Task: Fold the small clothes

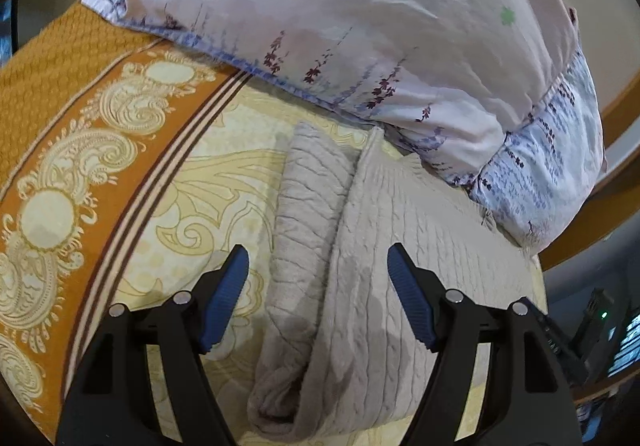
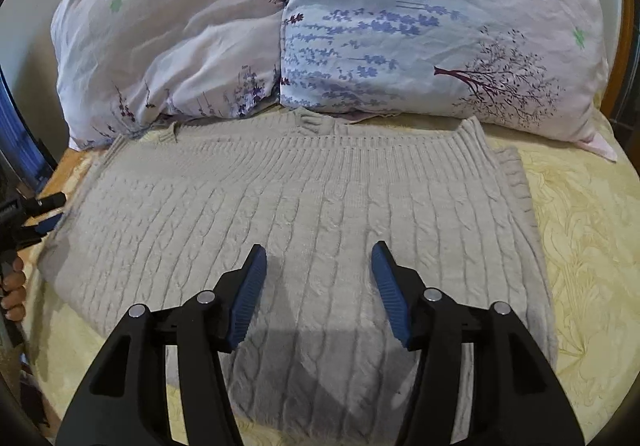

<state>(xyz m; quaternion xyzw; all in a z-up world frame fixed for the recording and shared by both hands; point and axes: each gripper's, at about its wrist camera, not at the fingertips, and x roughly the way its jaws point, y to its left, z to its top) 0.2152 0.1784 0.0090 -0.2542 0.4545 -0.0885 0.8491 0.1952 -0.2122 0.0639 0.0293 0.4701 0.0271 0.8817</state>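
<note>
A beige cable-knit sweater (image 2: 304, 222) lies flat on the yellow patterned bedspread (image 2: 580, 230), folded into a broad rectangle with its ribbed edge toward the pillows. In the left wrist view the sweater (image 1: 384, 286) shows from its side, with a folded sleeve (image 1: 308, 214) lying along its left edge. My left gripper (image 1: 318, 278) is open and empty, just above that folded edge. My right gripper (image 2: 319, 274) is open and empty, hovering over the sweater's near middle. The left gripper (image 2: 36, 218) also shows at the far left of the right wrist view.
Two floral pillows (image 2: 420, 30) lean at the head of the bed, just behind the sweater. An orange patterned border (image 1: 80, 150) of the bedspread runs along the left. A wooden bed frame (image 1: 624, 98) curves on the right.
</note>
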